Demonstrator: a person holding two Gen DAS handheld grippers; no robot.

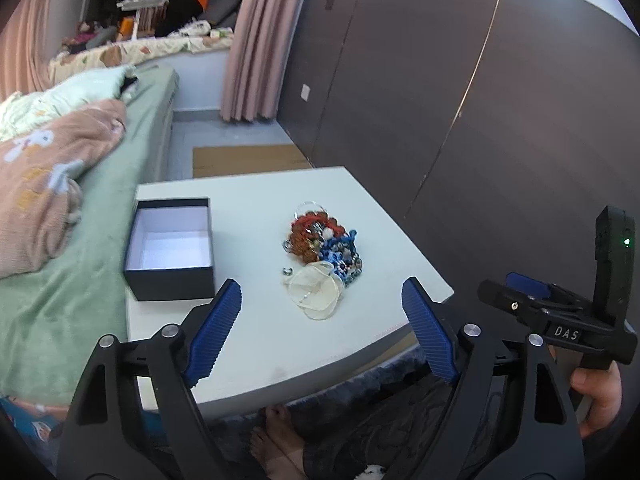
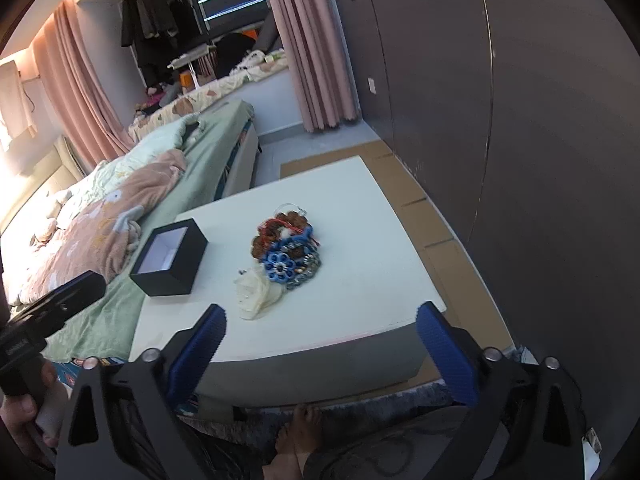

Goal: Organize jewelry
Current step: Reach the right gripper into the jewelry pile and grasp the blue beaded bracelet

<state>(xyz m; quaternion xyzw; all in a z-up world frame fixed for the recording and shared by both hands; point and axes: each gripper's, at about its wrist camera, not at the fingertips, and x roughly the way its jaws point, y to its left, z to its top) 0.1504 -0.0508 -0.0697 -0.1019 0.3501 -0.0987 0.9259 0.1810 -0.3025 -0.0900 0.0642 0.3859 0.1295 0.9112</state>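
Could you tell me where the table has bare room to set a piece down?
Bare table lies between the black box and jewelry pile, along the near edge, and behind the pile. The pile itself is crowded.

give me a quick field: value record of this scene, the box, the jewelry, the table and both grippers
surface: white table, beside a bed
box: black box, lid off, white inside, nothing visible in it, near the table's left edge
jewelry: tangled jewelry pile mid-table, right of the box, apart from it
pouch: sheer white pouch at the pile's near side
small ring: ring on the table just left of the pouch
left gripper: left gripper open, holding nothing
right gripper: right gripper open, holding nothing
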